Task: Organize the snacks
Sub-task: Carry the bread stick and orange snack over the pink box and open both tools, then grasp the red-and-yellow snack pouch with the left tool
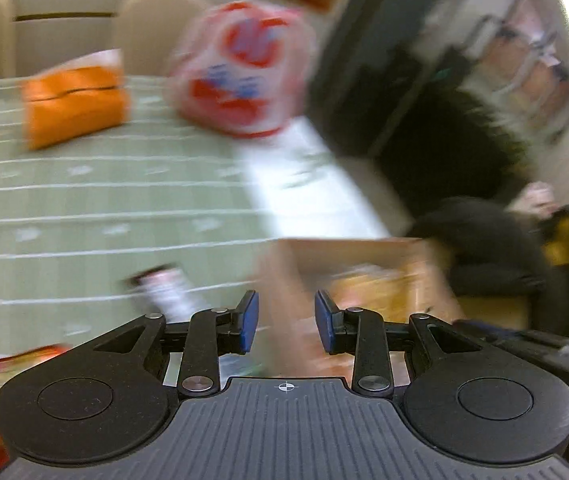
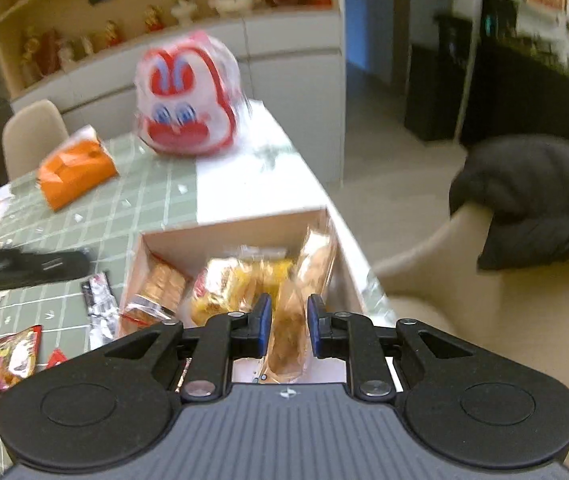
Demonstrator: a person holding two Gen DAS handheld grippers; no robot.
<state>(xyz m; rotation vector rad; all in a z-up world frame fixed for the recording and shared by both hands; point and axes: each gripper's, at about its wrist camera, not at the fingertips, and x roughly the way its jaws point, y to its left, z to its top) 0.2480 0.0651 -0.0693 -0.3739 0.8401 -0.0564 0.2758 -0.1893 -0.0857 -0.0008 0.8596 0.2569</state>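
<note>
My right fingers (image 2: 288, 330) pinch a pastry (image 2: 290, 332) over the box (image 2: 236, 220) at twelve o'clock, left fingers (image 1: 286, 322) spread empty; a loose pinch could drop it outside.

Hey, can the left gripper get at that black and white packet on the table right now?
Probably yes. The left gripper is open and empty, and the packet lies flat on the table just ahead to its left, beside the box, with nothing between them.

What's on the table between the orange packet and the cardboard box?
Nothing: in the right wrist view only bare green checked tablecloth separates the orange packet from the cardboard box.
</note>
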